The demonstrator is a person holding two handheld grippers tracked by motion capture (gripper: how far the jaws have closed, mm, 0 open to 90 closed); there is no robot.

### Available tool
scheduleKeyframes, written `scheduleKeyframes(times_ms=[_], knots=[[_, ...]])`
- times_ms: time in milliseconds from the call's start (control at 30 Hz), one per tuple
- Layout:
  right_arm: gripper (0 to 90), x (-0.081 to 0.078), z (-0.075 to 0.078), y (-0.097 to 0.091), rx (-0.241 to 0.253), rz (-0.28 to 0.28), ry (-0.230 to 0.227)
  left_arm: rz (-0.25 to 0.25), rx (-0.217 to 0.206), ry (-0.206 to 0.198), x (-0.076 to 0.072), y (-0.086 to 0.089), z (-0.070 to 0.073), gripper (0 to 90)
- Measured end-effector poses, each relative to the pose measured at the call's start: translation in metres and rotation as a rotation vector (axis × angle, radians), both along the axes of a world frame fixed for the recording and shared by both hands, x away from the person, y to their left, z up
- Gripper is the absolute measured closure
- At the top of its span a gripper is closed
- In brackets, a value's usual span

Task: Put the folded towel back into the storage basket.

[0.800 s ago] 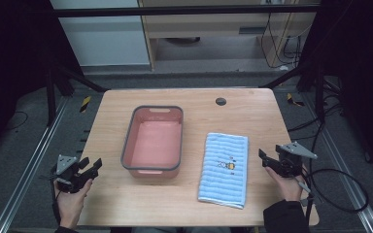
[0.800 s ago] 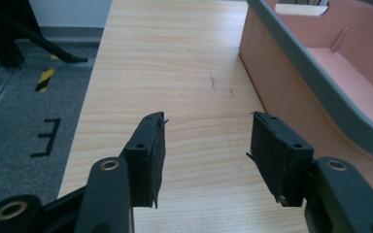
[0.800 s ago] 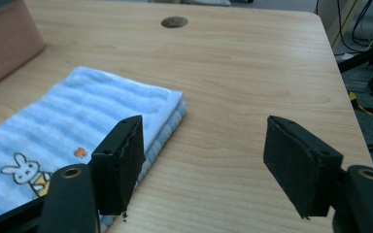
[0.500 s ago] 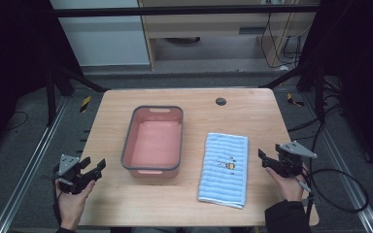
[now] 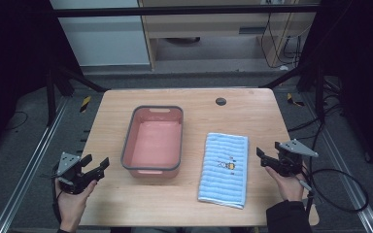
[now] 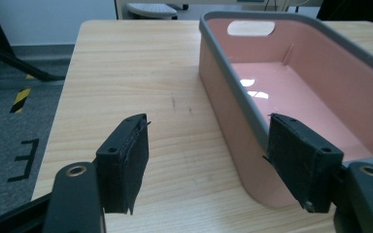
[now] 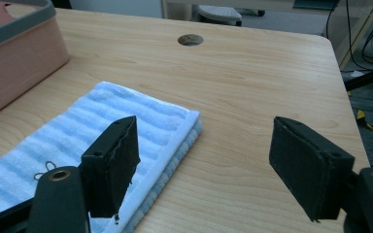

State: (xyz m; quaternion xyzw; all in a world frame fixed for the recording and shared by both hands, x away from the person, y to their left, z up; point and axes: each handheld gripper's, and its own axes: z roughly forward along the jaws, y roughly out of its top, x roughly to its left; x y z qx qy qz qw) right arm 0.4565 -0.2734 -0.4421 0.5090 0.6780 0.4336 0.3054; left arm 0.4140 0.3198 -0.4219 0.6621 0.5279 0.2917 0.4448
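- The left gripper (image 5: 96, 167) has its two black jaws spread wide apart with nothing between them; in the left gripper view its pads (image 6: 126, 162) hang just above bare wood.
- That gripper sits just beside the pink basin (image 5: 153, 141), off the basin's near left corner; the jaw on the right of the left gripper view lines up with the basin's grey rim, and I cannot tell whether it touches.
- A hand (image 5: 73, 201) holds the left gripper from the near edge of the table.
- The right gripper (image 5: 267, 156) also has its jaws spread wide and holds nothing; in the right gripper view its pads (image 7: 111, 165) frame bare wood.
- The right gripper is well to the right of the basin, beyond the towel, near the table's right edge. A hand (image 5: 287, 183) and dark sleeve hold it, and a black cable trails off to the right.
- The pink basin is a rectangular tub with a grey rim and a slot handle at each short end. It stands left of centre on the wooden table (image 5: 252, 114). Its inside is bare, glossy pink with light reflecting off the floor.
- A folded blue-and-white striped towel (image 5: 225, 167) lies flat just to the right of the basin, apart from it, with a small yellow picture on top.
- A round dark hole (image 5: 220, 101) sits in the table beyond the basin, to its right.
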Motion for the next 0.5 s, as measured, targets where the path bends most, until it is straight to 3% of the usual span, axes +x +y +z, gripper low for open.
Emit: scheduleKeyframes(times_ms=[500], knots=[[34.0, 0.002, 0.019, 0.011, -0.004, 0.043, -0.037, -0.048, 0.0, -0.033, -0.005, -0.02, 0.012, 29.4]])
